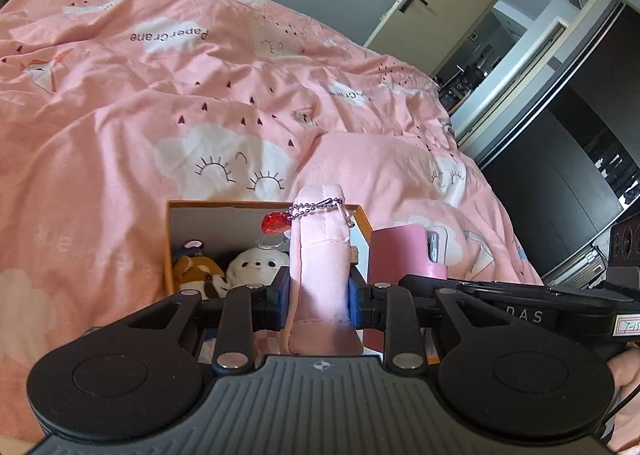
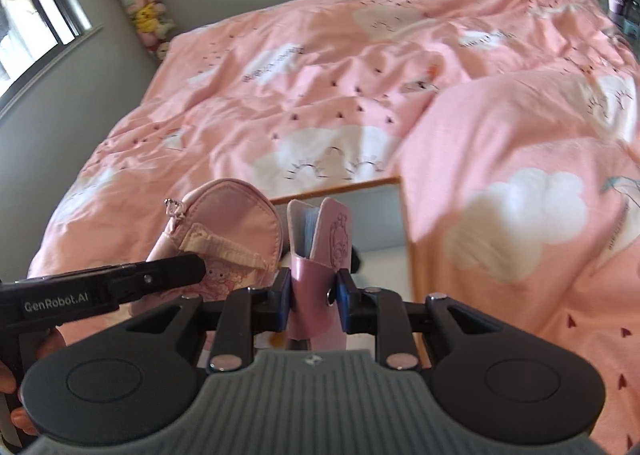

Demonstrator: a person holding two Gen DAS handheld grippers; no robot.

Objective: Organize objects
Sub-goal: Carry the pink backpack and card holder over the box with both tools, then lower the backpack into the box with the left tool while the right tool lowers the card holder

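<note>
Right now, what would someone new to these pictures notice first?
The pink cloud-print duvet fills both views. In front, the left gripper clamps a pale pink pouch with a red charm, and the right gripper clamps a pink card holder. Both hang over an orange-edged box on the bed, with plush toys inside.

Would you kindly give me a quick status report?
Left gripper shut on pink pouch. Right gripper shut on pink wallet. Both above box. Nothing blocking.

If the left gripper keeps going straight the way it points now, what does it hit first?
Probably the orange box: the left gripper, shut on the pink pouch, aims at its open top, where plush toys lie. Depth is unclear; it might clear the far rim and meet the duvet.
</note>
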